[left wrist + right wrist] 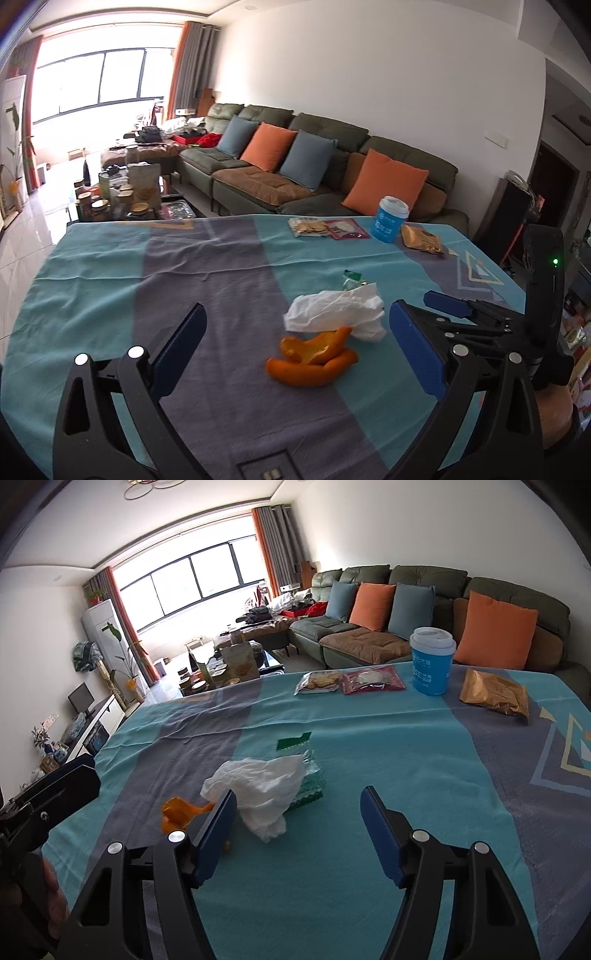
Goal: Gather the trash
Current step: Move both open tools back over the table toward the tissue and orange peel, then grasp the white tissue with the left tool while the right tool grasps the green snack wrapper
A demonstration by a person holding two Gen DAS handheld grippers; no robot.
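On the teal and grey tablecloth [110, 280] lie a crumpled white tissue [336, 314], curled orange peel [314, 358] just in front of it, and a green-edged clear wrapper [352, 278] behind it. My left gripper [297, 308] stands open above the cloth, with the peel and tissue ahead between its blue fingers. My right gripper [299, 792] is open too. The tissue [258, 786] lies by its left finger, the wrapper [306, 771] is under the tissue, and the peel [181, 810] is partly hidden behind that finger. Neither gripper's pads touch anything.
Along the table's far edge stand a blue lidded cup [432, 661], a cracker pack [319, 683], a red snack pack [371, 679] and a brown bag [495, 696]. A green sofa [332, 129] with cushions is behind. The right gripper's finger [447, 304] is close beside the left one.
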